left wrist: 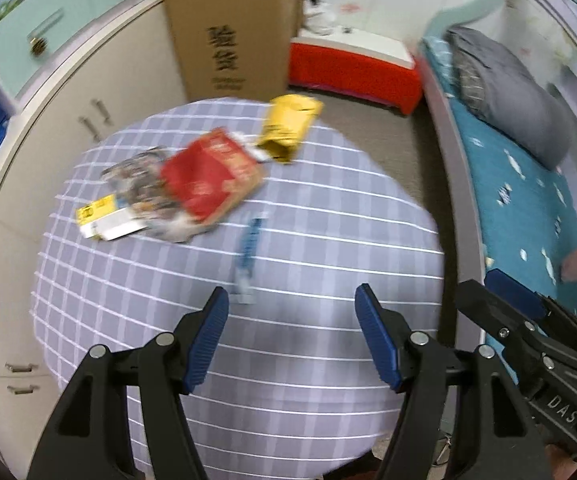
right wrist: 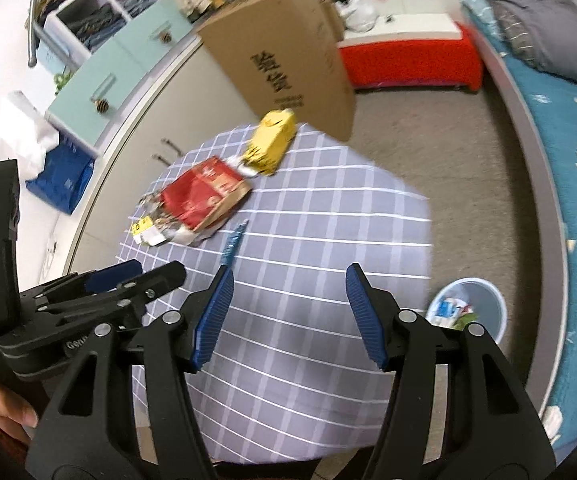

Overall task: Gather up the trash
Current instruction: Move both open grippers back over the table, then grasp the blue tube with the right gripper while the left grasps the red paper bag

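Observation:
Trash lies on a table with a grey checked cloth (left wrist: 288, 360) (right wrist: 308, 340): a red snack bag (left wrist: 208, 180) (right wrist: 202, 196), a yellow bag (left wrist: 288, 128) (right wrist: 270, 142), a crumpled printed wrapper with a yellow-white label (left wrist: 108, 220) (right wrist: 150, 232), and a thin blue wrapper strip (left wrist: 248, 256) (right wrist: 233, 244). My left gripper (left wrist: 291, 302) is open and empty above the near table, just short of the blue strip. My right gripper (right wrist: 289, 280) is open and empty over the table. A pale blue bin (right wrist: 468, 308) with trash stands on the floor to the right.
A tall cardboard box (left wrist: 232, 28) (right wrist: 288, 52) stands behind the table. White cabinets (left wrist: 68, 120) run along the left. A red bench (left wrist: 352, 72) is at the back. A bed with a teal sheet (left wrist: 520, 200) (right wrist: 568, 160) is at the right.

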`<state>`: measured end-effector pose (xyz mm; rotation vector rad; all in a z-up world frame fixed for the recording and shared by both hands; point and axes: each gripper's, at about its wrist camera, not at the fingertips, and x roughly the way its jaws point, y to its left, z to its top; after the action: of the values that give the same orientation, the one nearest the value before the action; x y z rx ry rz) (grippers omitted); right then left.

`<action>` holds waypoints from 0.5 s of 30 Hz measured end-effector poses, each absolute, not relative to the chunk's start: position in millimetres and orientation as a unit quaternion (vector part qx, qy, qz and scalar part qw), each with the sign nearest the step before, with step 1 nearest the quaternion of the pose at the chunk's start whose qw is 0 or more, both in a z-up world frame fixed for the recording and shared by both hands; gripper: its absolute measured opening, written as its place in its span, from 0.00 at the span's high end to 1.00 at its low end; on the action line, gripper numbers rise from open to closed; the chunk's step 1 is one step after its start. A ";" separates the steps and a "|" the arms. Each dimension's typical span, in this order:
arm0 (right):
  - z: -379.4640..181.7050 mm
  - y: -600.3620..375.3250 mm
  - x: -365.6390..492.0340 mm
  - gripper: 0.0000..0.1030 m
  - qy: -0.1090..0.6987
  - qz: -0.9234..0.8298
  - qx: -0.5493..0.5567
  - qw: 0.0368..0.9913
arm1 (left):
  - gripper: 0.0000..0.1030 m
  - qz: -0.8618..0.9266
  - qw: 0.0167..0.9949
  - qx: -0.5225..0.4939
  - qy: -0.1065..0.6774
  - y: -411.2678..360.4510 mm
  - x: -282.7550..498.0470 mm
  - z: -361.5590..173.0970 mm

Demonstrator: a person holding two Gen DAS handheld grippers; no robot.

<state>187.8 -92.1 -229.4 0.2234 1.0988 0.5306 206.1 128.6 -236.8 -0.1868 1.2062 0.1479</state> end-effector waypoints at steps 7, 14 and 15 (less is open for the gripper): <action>-264.5 -18.0 204.3 0.43 0.546 0.261 0.101 0.789 | 0.37 0.096 0.807 -0.092 0.575 206.1 216.1 -255.7; -305.5 35.6 219.7 0.43 0.579 0.261 0.087 0.768 | 0.37 0.081 0.806 -0.084 0.581 240.7 234.7 -274.7; -309.8 39.8 221.0 0.44 0.581 0.262 0.084 0.766 | 0.37 0.078 0.806 -0.083 0.580 241.0 237.6 -276.7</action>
<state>221.0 39.8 -309.8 0.1826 1.2631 0.5685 237.6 241.0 -276.7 -0.1768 1.2421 0.1672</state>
